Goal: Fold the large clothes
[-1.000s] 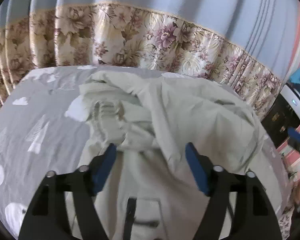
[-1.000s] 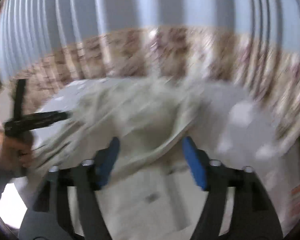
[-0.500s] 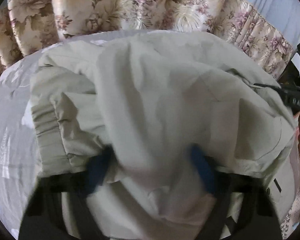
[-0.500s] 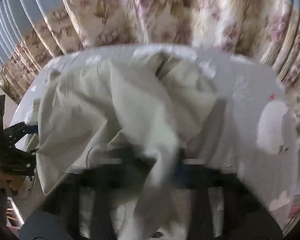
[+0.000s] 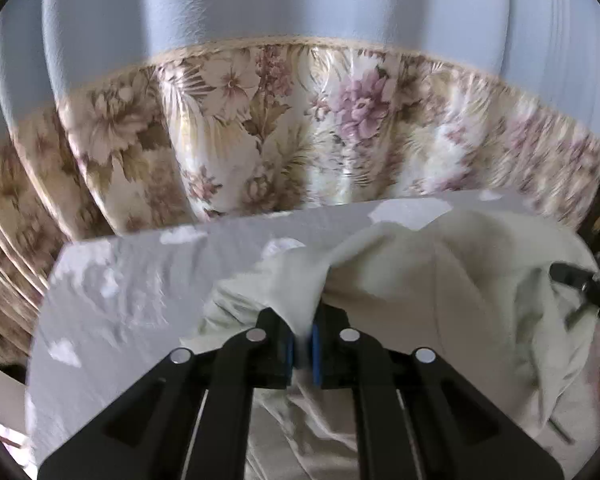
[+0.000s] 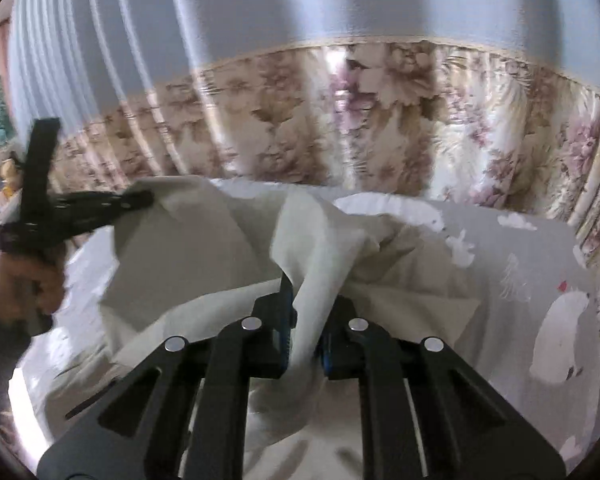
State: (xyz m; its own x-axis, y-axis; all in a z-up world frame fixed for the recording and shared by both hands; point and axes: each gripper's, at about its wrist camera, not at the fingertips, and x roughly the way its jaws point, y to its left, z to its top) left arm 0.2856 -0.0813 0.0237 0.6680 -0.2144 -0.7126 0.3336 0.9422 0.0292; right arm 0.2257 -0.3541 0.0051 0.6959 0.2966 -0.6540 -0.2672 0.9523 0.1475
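From your left wrist camera, your left gripper (image 5: pixel 301 342) is clenched on a fold of the pale green garment (image 5: pixel 440 280), which lies bunched on the grey bedsheet (image 5: pixel 140 280) below the floral curtain (image 5: pixel 260 120). From your right wrist camera, your right gripper (image 6: pixel 306 336) is closing, its jaws pinching a ridge of the same garment (image 6: pixel 188 256), while your left hand (image 6: pixel 18 284) holds the other gripper at the garment's left edge.
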